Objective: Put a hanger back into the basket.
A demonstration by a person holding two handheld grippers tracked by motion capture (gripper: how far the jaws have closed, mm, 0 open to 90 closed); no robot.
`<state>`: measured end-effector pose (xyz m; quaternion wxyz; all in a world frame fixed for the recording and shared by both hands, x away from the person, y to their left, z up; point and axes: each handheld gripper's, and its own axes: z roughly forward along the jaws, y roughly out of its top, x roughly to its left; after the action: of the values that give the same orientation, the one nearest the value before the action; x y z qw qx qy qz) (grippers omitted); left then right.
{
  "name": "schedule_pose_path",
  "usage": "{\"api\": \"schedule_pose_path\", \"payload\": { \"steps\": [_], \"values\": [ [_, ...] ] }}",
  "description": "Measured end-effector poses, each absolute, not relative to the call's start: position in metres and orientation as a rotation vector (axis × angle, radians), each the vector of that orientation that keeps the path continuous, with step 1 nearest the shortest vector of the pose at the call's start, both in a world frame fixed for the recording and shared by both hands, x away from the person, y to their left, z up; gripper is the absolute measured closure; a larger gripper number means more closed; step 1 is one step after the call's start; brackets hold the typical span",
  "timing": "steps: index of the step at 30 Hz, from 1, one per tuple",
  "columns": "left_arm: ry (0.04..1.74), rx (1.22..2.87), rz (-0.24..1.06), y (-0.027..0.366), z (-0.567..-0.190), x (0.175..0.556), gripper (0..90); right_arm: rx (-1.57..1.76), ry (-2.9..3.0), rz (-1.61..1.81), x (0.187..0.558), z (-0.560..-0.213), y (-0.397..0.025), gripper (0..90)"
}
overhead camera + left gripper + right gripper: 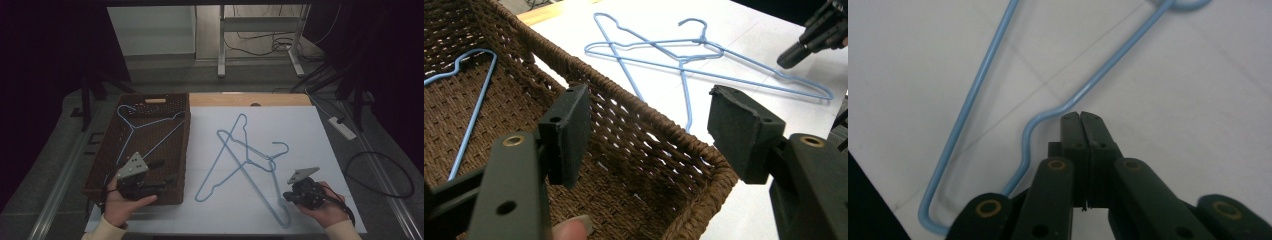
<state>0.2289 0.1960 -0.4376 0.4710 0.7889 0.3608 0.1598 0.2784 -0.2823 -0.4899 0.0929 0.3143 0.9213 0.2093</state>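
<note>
Left gripper (pixel 159 176), held in the left hand (pixel 122 202): jaws wide apart, nothing between them, hovering over the near right corner of the basket (pixel 102 145). Left gripper view: pads (pixel 569 132) straddle the woven rim.

Right gripper (pixel 289 196), held in the right hand (pixel 327 207): jaws pressed together, nothing visibly clamped. Tip sits at the near end of a hanger (pixel 260 187) on the white sheet (pixel 300 125); right gripper view shows the wire's notched shoulder (pixel 1040 122) just beside the tip; contact unclear.

Mid-table: second hanger (pixel 220 160) crosses the first.

Farther left: third hanger (pixel 145 125) lies inside the basket.
</note>
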Motion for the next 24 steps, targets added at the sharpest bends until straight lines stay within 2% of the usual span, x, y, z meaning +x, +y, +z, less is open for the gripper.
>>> {"api": "schedule_pose_path", "payload": {
  "steps": [9,24],
  "values": [
    [0.884,1.938,0.390,0.195,-0.439,0.230,34.6,0.780,2.822,0.530,0.262,-0.495,-0.269,90.0],
    [0.889,1.940,0.389,0.196,-0.439,0.230,34.6,0.636,2.911,0.649,0.247,-0.500,-0.227,90.0]
  ]
}}
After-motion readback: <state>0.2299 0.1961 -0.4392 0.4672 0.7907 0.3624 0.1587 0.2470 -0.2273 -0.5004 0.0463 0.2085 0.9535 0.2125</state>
